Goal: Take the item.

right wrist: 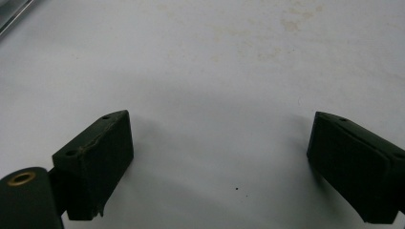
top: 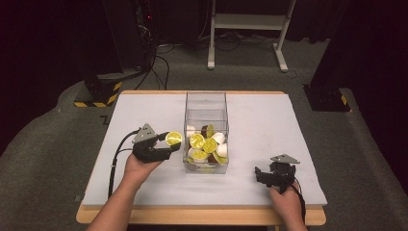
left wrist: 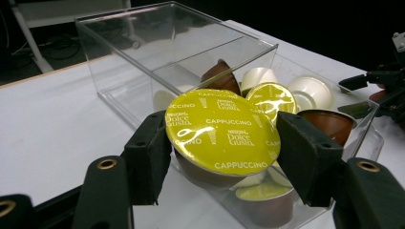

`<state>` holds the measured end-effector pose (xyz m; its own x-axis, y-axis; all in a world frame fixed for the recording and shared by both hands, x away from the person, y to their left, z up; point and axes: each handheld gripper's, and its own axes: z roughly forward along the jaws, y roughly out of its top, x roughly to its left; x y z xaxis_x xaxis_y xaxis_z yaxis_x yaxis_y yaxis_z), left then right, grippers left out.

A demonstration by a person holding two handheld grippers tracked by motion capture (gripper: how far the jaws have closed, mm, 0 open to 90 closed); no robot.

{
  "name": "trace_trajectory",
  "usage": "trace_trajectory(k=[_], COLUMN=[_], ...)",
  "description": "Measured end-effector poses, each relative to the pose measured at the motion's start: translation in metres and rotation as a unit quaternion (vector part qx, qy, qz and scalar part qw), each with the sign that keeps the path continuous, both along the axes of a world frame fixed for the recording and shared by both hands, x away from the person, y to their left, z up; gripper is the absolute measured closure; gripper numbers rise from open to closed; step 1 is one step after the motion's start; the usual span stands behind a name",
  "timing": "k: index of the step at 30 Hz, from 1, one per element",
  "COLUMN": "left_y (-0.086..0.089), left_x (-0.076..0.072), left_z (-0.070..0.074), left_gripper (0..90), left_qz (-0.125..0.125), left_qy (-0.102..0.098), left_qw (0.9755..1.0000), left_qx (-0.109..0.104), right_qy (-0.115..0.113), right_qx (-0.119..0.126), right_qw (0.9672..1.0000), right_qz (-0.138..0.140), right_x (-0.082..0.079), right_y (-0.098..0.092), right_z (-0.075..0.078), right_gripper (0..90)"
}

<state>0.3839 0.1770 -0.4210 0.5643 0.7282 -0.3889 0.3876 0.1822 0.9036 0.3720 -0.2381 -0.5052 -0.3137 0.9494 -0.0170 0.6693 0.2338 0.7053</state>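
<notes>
My left gripper (top: pixel 169 143) is shut on a coffee capsule (left wrist: pixel 222 131) with a yellow-green foil lid that reads CAPPUCCINO; its two black pads press the capsule's rim from either side. The capsule (top: pixel 173 138) hangs just left of a clear plastic box (top: pixel 206 102) in the middle of the table. Inside the box lie several capsules (top: pixel 208 145), some with yellow lids, some white, some brown. My right gripper (top: pixel 263 174) rests low at the table's front right, jaws wide open over bare white tabletop (right wrist: pixel 215 71) with nothing between them.
The white table (top: pixel 260 120) has a wooden edge along the front. Beyond it stand a white frame's legs (top: pixel 248 33) on grey carpet, and black stands with cables at the left. A cable (top: pixel 115 159) trails from the left gripper.
</notes>
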Motion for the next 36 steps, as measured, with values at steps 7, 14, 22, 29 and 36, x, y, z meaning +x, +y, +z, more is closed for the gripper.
trace_trajectory(k=[7,14,22,29,36], left_y=[0.009,0.020,0.030,0.035,0.039], left_x=[0.000,-0.001,-0.002,0.001,0.013], left_z=[-0.004,-0.009,-0.014,-0.019,-0.030], left_gripper=[39.0,39.0,39.0,39.0,39.0], left_qz=[0.011,0.023,0.037,0.052,0.071], left_qy=[0.003,0.005,0.008,0.008,0.015], left_qw=[0.9999,0.9997,0.9993,0.9986,0.9973], left_qx=[-0.002,-0.002,-0.006,-0.001,0.011], right_qy=[-0.001,-0.001,-0.001,-0.001,-0.001], right_qx=[0.000,0.000,0.000,-0.001,0.000], right_qw=[1.0000,1.0000,1.0000,1.0000,1.0000], right_qz=[0.000,0.000,0.000,0.000,0.000], right_x=[0.000,0.000,0.000,0.000,0.000], right_y=[0.000,0.000,0.000,0.000,0.000], right_z=[0.000,0.000,0.000,0.000,0.000], right_gripper=[8.4,8.4,8.4,8.3,8.4])
